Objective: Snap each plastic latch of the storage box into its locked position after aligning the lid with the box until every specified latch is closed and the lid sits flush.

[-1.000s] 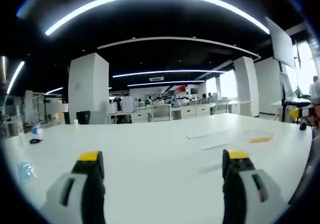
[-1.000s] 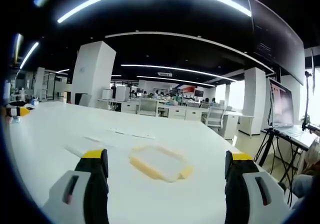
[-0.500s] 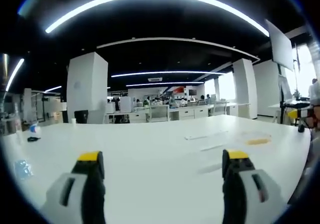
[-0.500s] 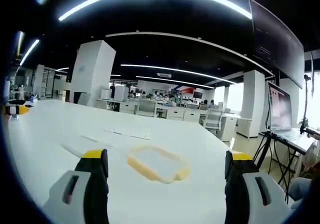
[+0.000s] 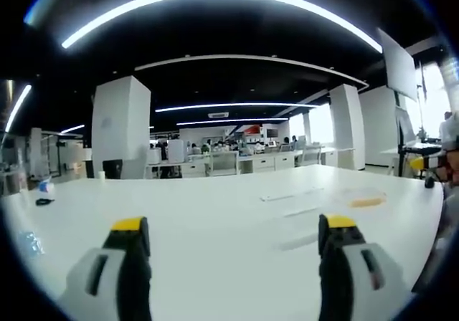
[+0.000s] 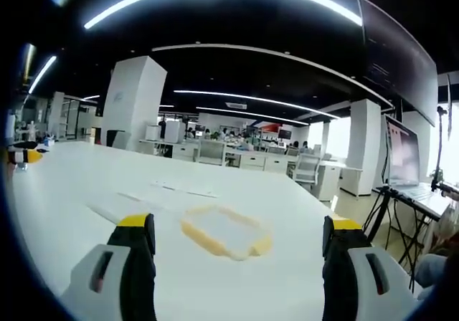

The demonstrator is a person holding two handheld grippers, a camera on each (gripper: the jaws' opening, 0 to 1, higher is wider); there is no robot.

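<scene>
You have a broad white table (image 6: 64, 192) in front of you, running away toward an open office with white pillars and rows of desks far behind. On it, in the right gripper view, lies the storage box lid (image 6: 224, 231), a flat, clear rectangular piece with a yellow rim. It rests flat on the tabletop, between and a little beyond your right gripper's jaws. Its long axis runs diagonally, from near left to far right, with one yellow corner pointing toward the near right.

In the left gripper view the same lid (image 5: 368, 201) appears only as a thin yellowish sliver far off to the right, near the table's edge, too flat and small there to read its outline. That view gives you more of the table's left side, where a small dark object (image 5: 44, 201) and a small blue and white thing (image 5: 46, 187) sit at the far left. The right gripper view instead shows a laptop (image 6: 405, 156) on a stand off the table's right end.

Your left gripper (image 5: 233, 243) is released, jaws spread wide over bare tabletop, holding nothing. Your right gripper (image 6: 237, 246) is likewise released, jaws wide apart, with the lid just beyond them and not touched.
</scene>
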